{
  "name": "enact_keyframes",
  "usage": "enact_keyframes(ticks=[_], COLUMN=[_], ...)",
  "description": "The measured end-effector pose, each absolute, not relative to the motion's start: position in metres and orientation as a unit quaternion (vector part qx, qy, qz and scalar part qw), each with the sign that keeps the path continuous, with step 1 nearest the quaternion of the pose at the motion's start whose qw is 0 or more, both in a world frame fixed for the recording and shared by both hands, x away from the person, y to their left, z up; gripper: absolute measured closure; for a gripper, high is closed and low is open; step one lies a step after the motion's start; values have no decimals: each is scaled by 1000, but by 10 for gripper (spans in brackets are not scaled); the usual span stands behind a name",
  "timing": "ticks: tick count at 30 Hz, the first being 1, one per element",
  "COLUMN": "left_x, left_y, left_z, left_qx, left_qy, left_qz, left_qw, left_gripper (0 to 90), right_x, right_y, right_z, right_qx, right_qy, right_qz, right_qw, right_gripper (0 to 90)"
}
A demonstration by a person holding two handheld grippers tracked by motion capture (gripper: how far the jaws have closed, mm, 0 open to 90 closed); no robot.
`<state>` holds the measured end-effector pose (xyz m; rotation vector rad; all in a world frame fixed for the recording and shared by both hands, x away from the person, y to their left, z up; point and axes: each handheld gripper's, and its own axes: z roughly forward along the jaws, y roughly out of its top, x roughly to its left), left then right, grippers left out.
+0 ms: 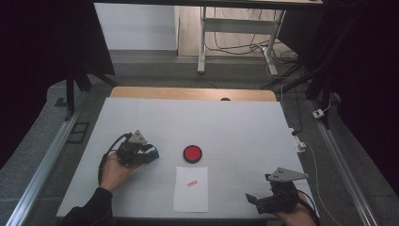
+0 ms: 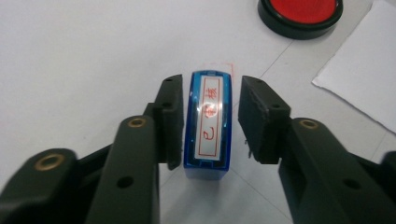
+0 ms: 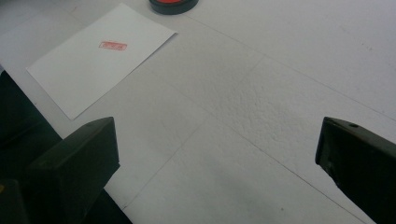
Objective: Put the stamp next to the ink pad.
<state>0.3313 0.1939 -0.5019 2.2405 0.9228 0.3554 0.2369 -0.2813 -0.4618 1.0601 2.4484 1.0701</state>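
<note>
1. High view: the left gripper [image 1: 149, 153] sits at the blue stamp [image 1: 153, 153] on the table [image 1: 235, 127], left of the red ink pad [image 1: 192, 153].
2. Left gripper view: jaws released, flanking the stamp; a gap shows on the right side.
3. Right gripper view: the right gripper [image 3: 217, 158] gapes wide, holding nothing.

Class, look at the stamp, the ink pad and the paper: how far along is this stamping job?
Done: the sheet of paper already bears a red imprint. In hand: the left claw straddles the blue stamp standing on the table, with gaps on both sides, near the red ink pad. Left: probably only drawing the claw away. The right claw waits open.
</note>
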Motion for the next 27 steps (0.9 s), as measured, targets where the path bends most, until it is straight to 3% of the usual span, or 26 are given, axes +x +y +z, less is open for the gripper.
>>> enact_keyframes(ticks=[3,11,17,27], left_x=[328,319,304,278], left_y=[196,204,204,213], left_z=[-495,-482,-473,-463], left_qx=[854,832,822,808], left_qy=[358,376,378,383], left_qz=[139,102,88,88], left_qw=[351,396,416,439], left_gripper=[453,252,146,60], right_x=[237,237,236,236], right_y=[-281,-281,-281,-281], right_z=[-462,-461,-461,-461], right_qx=[365,366,366,367], right_qy=[844,843,843,843], right_qz=[370,370,371,370], right_qw=[134,134,134,134], right_gripper=[1,1,1,1])
